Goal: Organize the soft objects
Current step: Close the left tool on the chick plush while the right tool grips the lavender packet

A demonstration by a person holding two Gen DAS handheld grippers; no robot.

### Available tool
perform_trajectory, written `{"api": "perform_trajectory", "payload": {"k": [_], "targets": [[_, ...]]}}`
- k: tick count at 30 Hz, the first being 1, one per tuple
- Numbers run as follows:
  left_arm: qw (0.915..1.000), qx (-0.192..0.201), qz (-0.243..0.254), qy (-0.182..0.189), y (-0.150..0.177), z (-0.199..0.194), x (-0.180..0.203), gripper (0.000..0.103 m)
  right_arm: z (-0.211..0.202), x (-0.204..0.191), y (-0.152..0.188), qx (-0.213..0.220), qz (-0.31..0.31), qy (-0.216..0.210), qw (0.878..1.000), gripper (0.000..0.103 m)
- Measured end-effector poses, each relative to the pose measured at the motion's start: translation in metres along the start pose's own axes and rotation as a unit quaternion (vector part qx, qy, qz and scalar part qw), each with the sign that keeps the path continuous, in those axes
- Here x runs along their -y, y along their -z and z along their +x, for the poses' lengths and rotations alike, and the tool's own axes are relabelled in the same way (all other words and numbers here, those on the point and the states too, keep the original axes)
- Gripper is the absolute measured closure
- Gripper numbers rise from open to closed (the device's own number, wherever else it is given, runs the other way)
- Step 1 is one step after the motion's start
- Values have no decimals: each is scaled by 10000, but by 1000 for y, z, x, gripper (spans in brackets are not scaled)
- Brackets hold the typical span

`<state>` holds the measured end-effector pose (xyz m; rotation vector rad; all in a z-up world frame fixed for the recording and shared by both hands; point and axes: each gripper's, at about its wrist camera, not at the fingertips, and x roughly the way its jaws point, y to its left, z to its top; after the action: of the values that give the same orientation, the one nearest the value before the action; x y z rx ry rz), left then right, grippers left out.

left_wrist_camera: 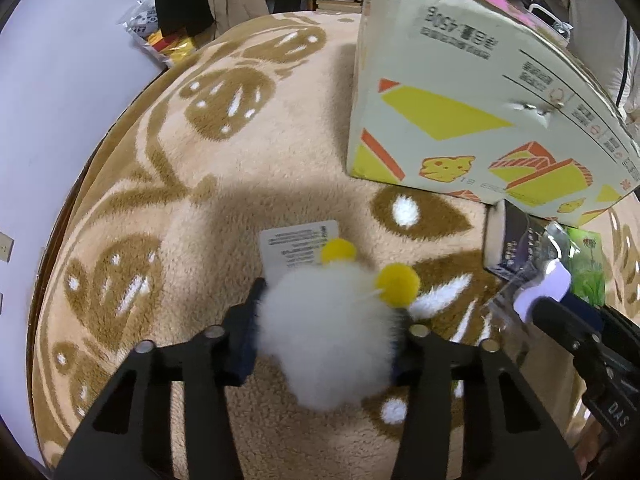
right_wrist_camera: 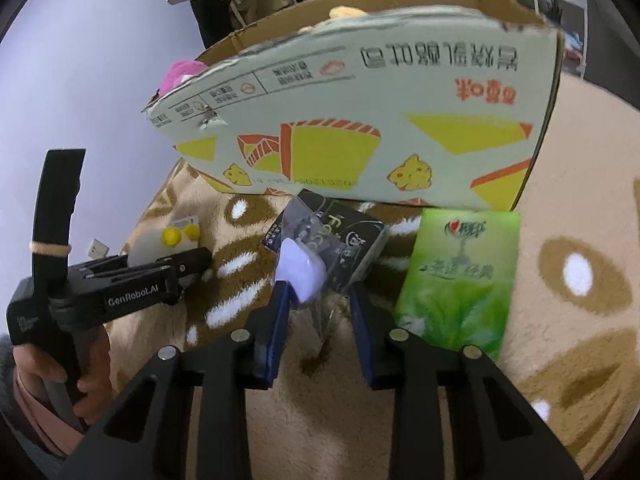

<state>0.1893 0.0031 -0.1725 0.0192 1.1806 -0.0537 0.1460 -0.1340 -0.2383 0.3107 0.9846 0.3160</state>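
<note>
My left gripper [left_wrist_camera: 328, 316] is shut on a white fluffy pom-pom toy [left_wrist_camera: 328, 340] with two yellow balls [left_wrist_camera: 398, 284] and a paper tag [left_wrist_camera: 298, 246], just above the brown-patterned blanket. It also shows in the right wrist view [right_wrist_camera: 160, 248]. My right gripper [right_wrist_camera: 320, 292] has its jaws around a clear plastic packet with a pale purple soft piece [right_wrist_camera: 302, 272]; it looks closed on the packet. A cardboard box [right_wrist_camera: 360, 120] stands behind, with a pink plush [right_wrist_camera: 180, 72] inside.
A dark packet [right_wrist_camera: 340, 236] lies under the clear one, and a green tissue pack [right_wrist_camera: 460, 280] lies right of it, both against the box front. The fleece blanket [left_wrist_camera: 200, 184] covers a round surface. Wall at left, shelves and bags behind.
</note>
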Motion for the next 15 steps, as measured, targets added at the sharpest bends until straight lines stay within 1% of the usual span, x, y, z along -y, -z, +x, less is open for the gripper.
{"api": "perform_trajectory", "payload": {"k": [1,7,11,15], "targets": [[10000,6,2,-17,0,0,0,64,0,1,0,3,32,-20,10000,74],[10000,48,1,-27,2,-5,-1,64,2,4,1,-123,183,-127,9997,75],[9999,86,116,-41,6,-10,3,64,4,-6,4,-159,-66,84,9998,75],[9998,146,156,-16,8,-17,5,64,4,-8,4,-143,-98,136,9998,75]]}}
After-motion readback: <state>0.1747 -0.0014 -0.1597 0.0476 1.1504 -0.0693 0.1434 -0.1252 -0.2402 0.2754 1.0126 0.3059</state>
